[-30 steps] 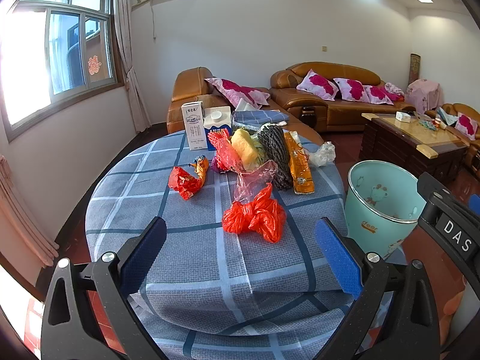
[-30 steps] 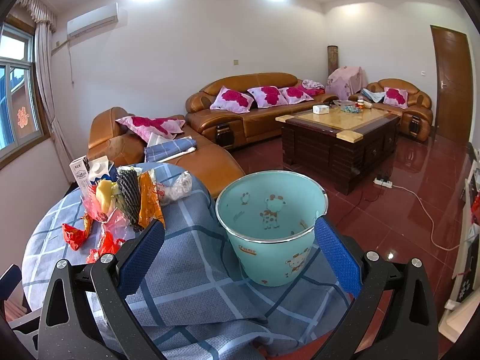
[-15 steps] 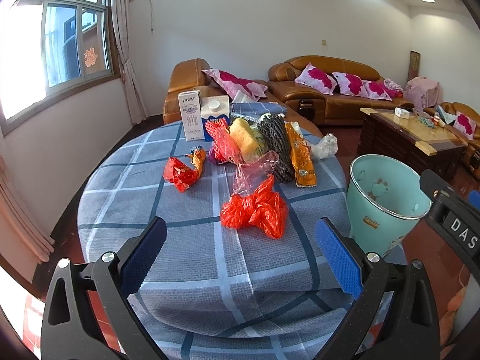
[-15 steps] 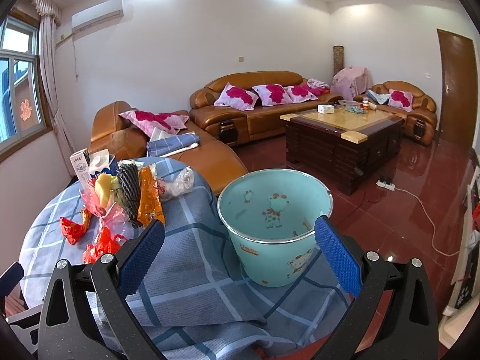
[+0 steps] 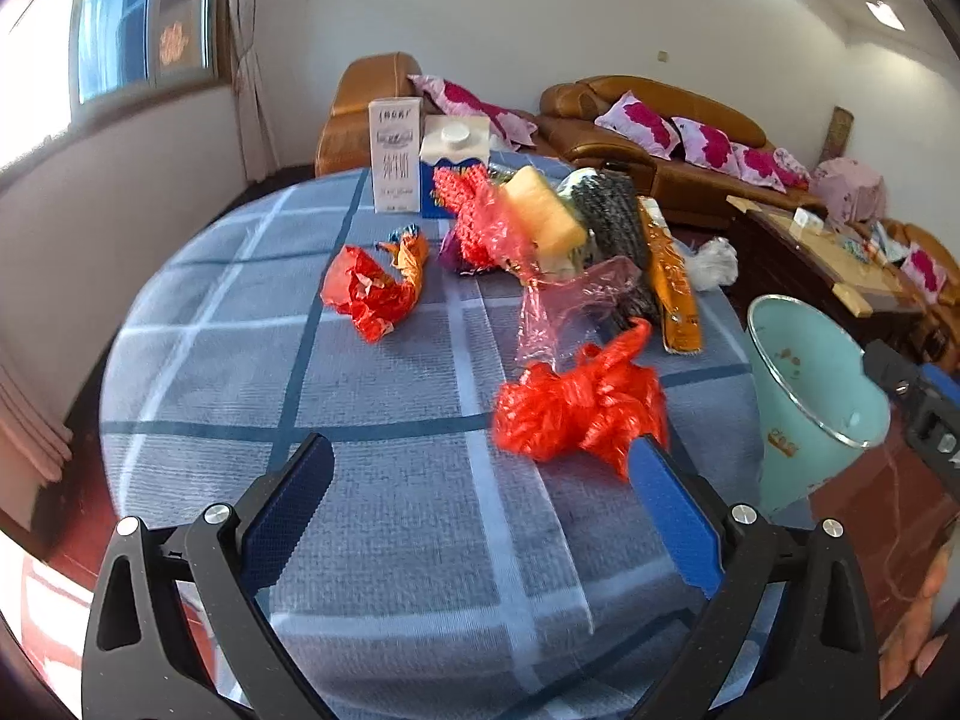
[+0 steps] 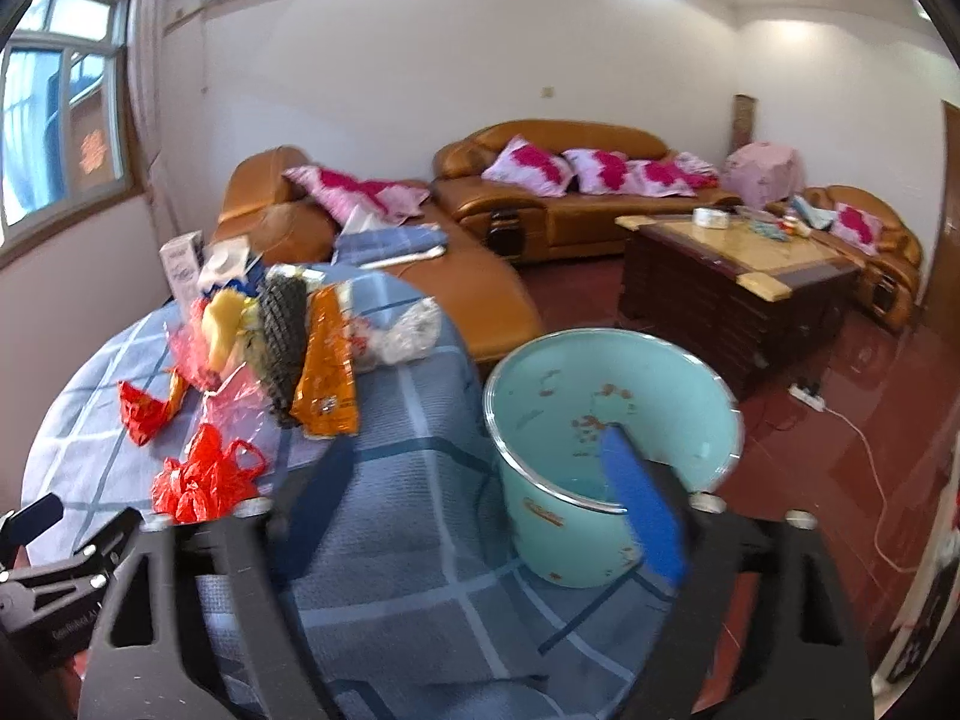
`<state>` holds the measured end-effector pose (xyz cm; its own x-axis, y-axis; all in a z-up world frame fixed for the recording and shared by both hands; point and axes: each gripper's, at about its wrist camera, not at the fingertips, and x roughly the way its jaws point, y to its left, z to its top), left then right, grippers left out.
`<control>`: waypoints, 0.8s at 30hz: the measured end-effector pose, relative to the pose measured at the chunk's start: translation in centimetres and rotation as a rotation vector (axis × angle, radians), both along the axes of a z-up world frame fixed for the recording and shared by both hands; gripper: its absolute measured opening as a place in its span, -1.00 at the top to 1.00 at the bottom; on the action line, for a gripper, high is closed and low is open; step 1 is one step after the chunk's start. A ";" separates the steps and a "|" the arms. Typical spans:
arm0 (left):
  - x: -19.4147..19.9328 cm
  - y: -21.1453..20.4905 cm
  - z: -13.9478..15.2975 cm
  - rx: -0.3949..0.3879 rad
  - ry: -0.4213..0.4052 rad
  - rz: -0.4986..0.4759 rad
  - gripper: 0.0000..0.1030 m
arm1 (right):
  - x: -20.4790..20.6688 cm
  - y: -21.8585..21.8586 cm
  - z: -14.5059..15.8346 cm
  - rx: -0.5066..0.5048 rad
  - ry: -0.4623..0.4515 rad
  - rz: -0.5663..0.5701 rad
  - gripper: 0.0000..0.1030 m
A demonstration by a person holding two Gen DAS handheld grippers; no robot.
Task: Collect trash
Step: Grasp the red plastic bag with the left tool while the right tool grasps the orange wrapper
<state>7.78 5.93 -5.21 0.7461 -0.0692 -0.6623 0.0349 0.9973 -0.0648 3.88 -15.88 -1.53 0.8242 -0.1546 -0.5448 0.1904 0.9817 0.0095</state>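
At lower centre of the left wrist view, my left gripper (image 5: 480, 498) stands spread wide over the checked tablecloth (image 5: 384, 396), nothing between its pads. Trash lies just ahead: a crumpled red plastic bag (image 5: 579, 411) right of centre, its near edge just beside the right-hand pad; a red and orange wrapper (image 5: 375, 282) further up and left; and a heap of wrappers and bags (image 5: 564, 228) in front of two cartons (image 5: 420, 156). At right the teal bin (image 5: 810, 396) stands beside the table.

In the right wrist view my right gripper (image 6: 480, 516) has just been closing, one finger inside the bin's (image 6: 612, 456) rim and the other outside (this picture is blurred, so contact cannot be confirmed). I judge it open, not yet clamped.

Recommended practice, in my judgement: seat the right pads squarely on the rim before pulling the bin in; shift the left gripper right to centre the red bag, press down into the cloth, then close fully, since thin plastic slips.
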 end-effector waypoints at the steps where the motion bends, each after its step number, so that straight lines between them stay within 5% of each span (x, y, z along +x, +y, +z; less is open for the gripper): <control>1: 0.3 0.0 0.0 -0.006 0.007 -0.006 -0.86 | 0.6 0.1 -0.1 -0.002 0.011 0.010 -0.42; 9: 3.1 -3.6 -0.2 0.005 0.030 -0.135 -0.73 | 5.9 -0.3 -0.3 0.004 0.084 0.087 -0.22; 15: 5.3 -4.7 -2.5 0.036 0.090 -0.159 -0.19 | 9.2 1.3 -1.0 0.023 0.139 0.186 -0.06; 17: 5.6 -4.0 -2.3 0.019 0.084 -0.158 0.12 | 10.3 1.8 -1.4 0.046 0.154 0.212 -0.06; 24: 7.0 -1.5 -1.0 0.019 0.038 -0.111 0.40 | 13.7 3.2 -3.2 0.098 0.214 0.262 0.18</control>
